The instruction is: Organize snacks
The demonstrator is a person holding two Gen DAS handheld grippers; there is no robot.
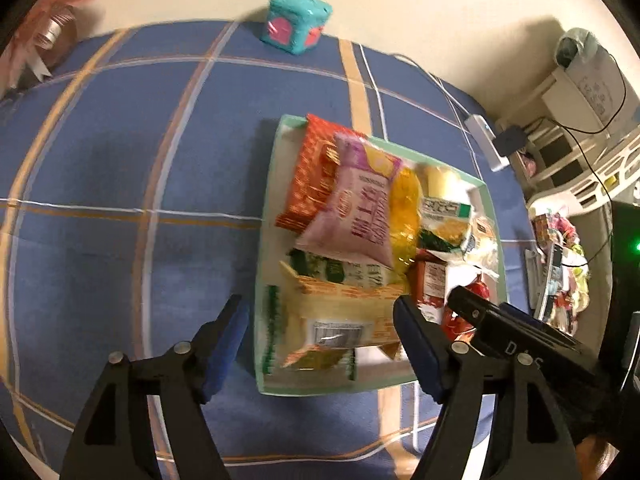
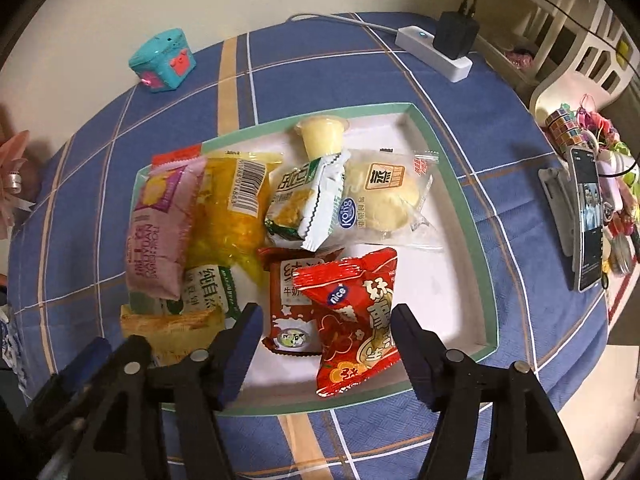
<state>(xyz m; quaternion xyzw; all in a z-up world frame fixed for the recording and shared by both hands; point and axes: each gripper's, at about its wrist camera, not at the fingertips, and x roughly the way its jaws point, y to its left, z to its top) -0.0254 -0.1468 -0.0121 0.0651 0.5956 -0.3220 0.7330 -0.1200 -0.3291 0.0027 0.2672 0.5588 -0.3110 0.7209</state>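
- Left wrist view: the left gripper (image 1: pixel 320 344) hangs over the near end of the green-rimmed tray (image 1: pixel 267 216), jaws spread pretty wide with nothing pinched. A yellow-orange packet (image 1: pixel 340 320) lies in the gap below them, but the pads aren't pressing on it.
- Same view: the tray sits on a blue checked cloth (image 1: pixel 120 160) and is piled with snacks, a pink packet (image 1: pixel 356 216) lying over an orange-red packet (image 1: pixel 312 176). The right gripper pokes in from the right edge, over the tray's near right part.
- Also there: a teal cube toy (image 1: pixel 298 24) at the far edge of the cloth.
- Right wrist view: the right gripper (image 2: pixel 326 344) is open wide too, holding nothing. A red packet (image 2: pixel 352 320) lies flat in the tray right under the gap, both fingers clear of it.
- Same view: the other snacks fill the tray's left and middle; a jelly cup (image 2: pixel 322 134) lies near the far rim, a clear-wrapped bun (image 2: pixel 386 200) just beside it.
- Off the tray: a white power strip (image 2: pixel 434 54) far right, a phone (image 2: pixel 588 220) propped at the right.
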